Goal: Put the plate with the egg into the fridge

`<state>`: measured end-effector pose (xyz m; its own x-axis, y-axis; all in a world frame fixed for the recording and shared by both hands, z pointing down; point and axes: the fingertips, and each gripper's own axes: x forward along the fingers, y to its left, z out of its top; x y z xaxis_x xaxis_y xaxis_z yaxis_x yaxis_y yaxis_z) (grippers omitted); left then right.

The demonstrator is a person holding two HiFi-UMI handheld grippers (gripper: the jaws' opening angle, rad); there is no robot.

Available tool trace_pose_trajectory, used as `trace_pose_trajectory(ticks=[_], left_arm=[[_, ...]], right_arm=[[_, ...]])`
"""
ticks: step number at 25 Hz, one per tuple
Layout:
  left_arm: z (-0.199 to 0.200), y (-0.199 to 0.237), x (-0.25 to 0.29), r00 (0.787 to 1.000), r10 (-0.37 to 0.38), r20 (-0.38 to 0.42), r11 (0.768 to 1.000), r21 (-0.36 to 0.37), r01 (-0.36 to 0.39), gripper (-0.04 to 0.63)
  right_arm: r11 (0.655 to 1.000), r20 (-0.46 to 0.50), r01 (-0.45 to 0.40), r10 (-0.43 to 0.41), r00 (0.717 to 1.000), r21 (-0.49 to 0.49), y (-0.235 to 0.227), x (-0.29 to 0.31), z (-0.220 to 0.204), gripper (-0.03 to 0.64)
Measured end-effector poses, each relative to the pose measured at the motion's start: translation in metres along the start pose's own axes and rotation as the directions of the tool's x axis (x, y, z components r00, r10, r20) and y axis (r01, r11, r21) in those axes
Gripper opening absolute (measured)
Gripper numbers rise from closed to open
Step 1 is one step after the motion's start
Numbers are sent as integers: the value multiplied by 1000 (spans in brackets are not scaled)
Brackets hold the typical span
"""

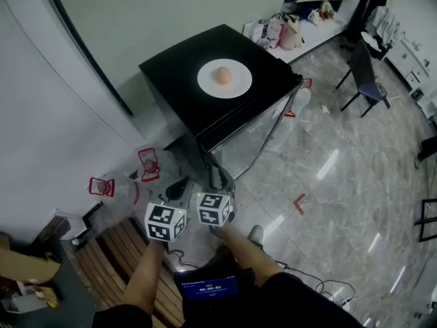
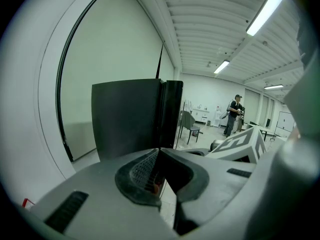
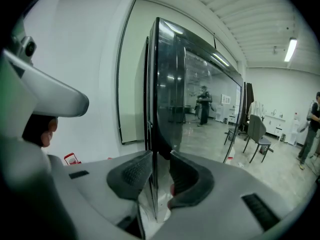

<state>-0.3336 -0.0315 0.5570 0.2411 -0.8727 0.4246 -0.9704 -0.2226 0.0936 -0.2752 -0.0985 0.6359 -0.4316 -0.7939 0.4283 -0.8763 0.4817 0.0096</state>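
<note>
- The plate (image 1: pixel 240 82) lies on top of the black fridge (image 1: pixel 179 80), toward 12 o'clock in the head view. The egg (image 1: pixel 223 75) sits at its centre, and neither gripper is near them.
- The fridge's glass door (image 1: pixel 256 139) looks closed, or all but closed, so the step in hand is judged to be opening it. Moving the plate has not begun.
- The right gripper (image 3: pixel 159 176), at about 6 o'clock in the head view, has its jaws partly apart, one on each side of the door's free edge (image 3: pixel 151 134). The pad at 9 o'clock lies close against the edge, while a gap shows before the pad at 3 o'clock. The grip does not look clamped yet.
- The left gripper (image 2: pixel 159 171) hangs just beside the right one, at its 9 o'clock. Its jaws are drawn together at the tips with nothing between them, and they point at the fridge's dark side wall.
- The next move probably calls for the right jaws to close firmly on the door edge and then swing the door outward. The glass is smooth and the edge thin, so a loose pinch could slip.
- With the door open, a gripper would have to reach up toward 12 o'clock and take the plate by its rim. It would need to stay level, or the egg could roll.
</note>
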Motion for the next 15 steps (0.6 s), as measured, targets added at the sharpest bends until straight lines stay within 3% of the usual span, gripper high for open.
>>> trace_pose_trajectory(ticks=[8, 12, 15], left_arm=[[-3, 0, -13, 1000, 16, 11, 1000, -9, -16, 11], [-2, -2, -1, 1000, -5, 21, 999, -32, 6, 11], [0, -27, 6, 999, -46, 19, 999, -11, 46, 9]], right_arm=[[999, 24, 25, -26, 999, 47, -11, -17, -9, 101], [1000, 41, 2, -3, 999, 23, -28, -43, -16, 93], [1000, 38, -16, 15, 999, 26, -43, -64, -25, 86]])
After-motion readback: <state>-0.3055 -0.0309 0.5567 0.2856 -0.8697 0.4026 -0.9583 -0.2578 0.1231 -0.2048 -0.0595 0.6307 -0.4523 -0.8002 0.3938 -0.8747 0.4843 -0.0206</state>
